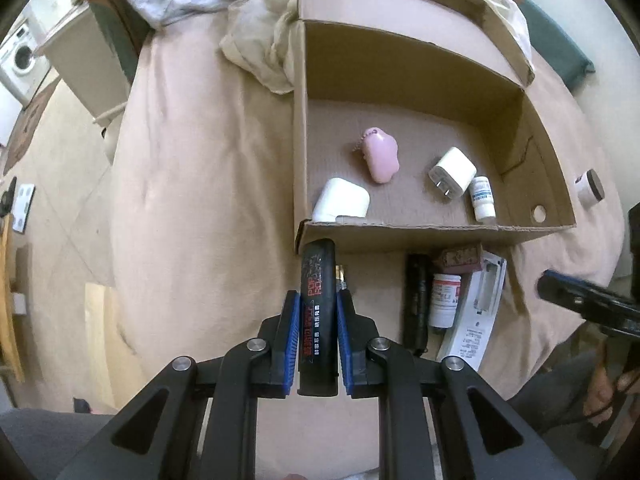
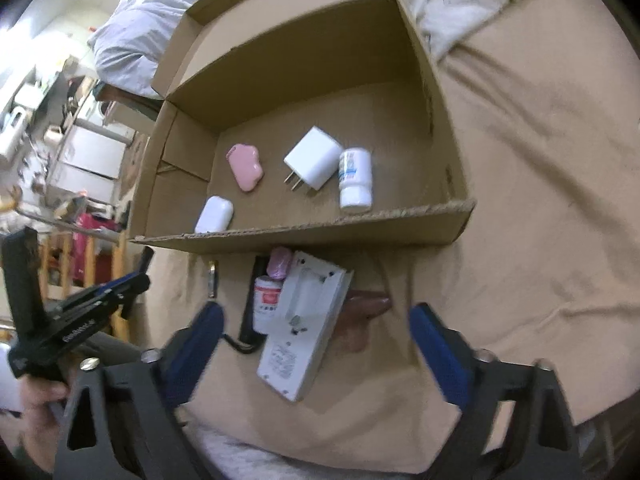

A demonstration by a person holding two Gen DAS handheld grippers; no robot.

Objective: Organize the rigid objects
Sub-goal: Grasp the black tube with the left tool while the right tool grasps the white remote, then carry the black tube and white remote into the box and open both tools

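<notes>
Black tube (image 1: 318, 312) pinched in left gripper (image 1: 318, 314).
Likely light, stiff, slick: best clamped mid-body. Right gripper (image 2: 316, 322) spread, empty.

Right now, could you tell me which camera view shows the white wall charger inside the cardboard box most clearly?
The right wrist view shows it best: the white wall charger lies large near the middle of the picture, both prongs plainly visible, beside the small white bottle. The left wrist view also shows the charger, but smaller and further to one side.
</notes>
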